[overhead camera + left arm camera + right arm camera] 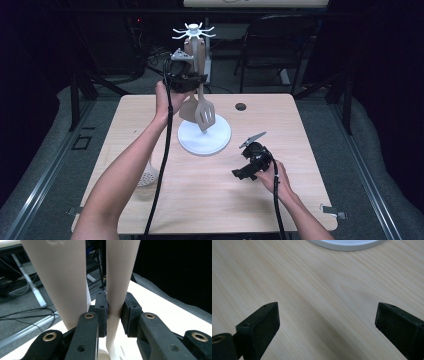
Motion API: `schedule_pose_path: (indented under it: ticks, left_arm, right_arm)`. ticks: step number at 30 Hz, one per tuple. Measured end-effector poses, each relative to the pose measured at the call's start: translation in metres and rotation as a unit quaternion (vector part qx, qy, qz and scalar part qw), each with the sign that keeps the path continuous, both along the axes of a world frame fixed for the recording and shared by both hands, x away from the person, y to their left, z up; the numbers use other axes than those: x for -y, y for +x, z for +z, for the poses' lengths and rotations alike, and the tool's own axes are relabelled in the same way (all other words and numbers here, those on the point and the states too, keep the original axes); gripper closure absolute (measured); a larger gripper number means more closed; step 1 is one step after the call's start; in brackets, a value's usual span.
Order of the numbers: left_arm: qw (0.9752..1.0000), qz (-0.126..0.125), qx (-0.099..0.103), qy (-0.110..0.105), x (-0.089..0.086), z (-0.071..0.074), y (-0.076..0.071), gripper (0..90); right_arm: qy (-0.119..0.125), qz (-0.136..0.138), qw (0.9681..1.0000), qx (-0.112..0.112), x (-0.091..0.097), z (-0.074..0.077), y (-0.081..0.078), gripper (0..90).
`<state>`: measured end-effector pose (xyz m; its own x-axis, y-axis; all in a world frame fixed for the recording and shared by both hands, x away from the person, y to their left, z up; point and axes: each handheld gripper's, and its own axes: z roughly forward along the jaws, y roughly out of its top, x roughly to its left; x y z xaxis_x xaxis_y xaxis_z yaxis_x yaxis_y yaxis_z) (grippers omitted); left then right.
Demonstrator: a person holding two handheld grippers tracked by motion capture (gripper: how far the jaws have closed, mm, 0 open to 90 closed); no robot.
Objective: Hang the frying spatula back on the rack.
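Light wood-grain desk (210, 200), dark room. Landmark: white utensil stand (204, 135), mid-desk. Left of it, skimmer (148, 176) lies flat on the desk. Left claw (186, 80), raised beside the stand's post, clenched on a hanging beige utensil handle (117, 290). Behind: chair (272, 45), floor cables. Right of the base, right claw (243, 172) released, low over bare wood.

Bright light falls from overhead onto the pale table (210, 200), while the room around it sinks into near black. Soft shadows sit under the forearms. In the left gripper view the near cream handles (117, 277) blur slightly, background dim.
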<state>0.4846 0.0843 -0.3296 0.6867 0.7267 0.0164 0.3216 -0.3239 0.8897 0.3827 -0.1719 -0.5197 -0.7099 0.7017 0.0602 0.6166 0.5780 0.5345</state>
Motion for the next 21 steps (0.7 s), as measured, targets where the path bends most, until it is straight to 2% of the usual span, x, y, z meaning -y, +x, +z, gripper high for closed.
schedule_pose_path:
  ticks: [3,6,7,8,10,14,16,18,21]
  left_arm:
    - [1.0,0.002,0.001,-0.001,0.0,0.0,0.0,76.5]
    - [0.9999,0.001,-0.004,-0.011,-0.001,-0.001,-0.002,75.6]
    - [0.9999,0.001,-0.002,-0.012,-0.001,-0.001,-0.003,75.0]
    - [0.9999,0.001,-0.002,-0.013,-0.001,-0.001,-0.005,73.4]
    - [0.9999,-0.001,-0.001,-0.01,-0.001,-0.001,-0.008,71.0]
    - [0.9999,0.004,0.009,0.006,-0.001,-0.002,-0.014,64.2]
    - [0.9994,0.011,0.021,0.024,0.0,-0.003,-0.018,61.9]
    - [0.9991,0.012,0.024,0.032,-0.001,-0.004,-0.022,60.1]
    - [0.9993,0.01,0.019,0.03,-0.003,-0.007,-0.025,58.3]
  right_arm:
    - [-0.001,0.0,1.0,0.0,0.0,0.0,0.0,5.5]
    - [-0.002,0.002,1.0,-0.002,0.0,0.0,0.0,5.5]
    - [-0.017,0.006,0.9998,-0.001,0.001,0.001,0.001,5.6]
    - [-0.01,0.005,0.9999,-0.002,0.001,0.0,0.001,5.6]
    - [-0.015,0.008,0.9999,-0.002,0.0,0.0,0.001,5.6]
    - [-0.008,0.006,0.9999,-0.002,-0.001,-0.001,0.0,5.6]
    - [-0.005,0.006,1.0,-0.004,-0.001,-0.001,0.0,5.7]
    - [-0.006,0.004,1.0,-0.002,-0.002,-0.002,0.0,5.7]
    - [-0.006,0.005,0.9999,-0.008,-0.003,-0.002,0.0,5.7]
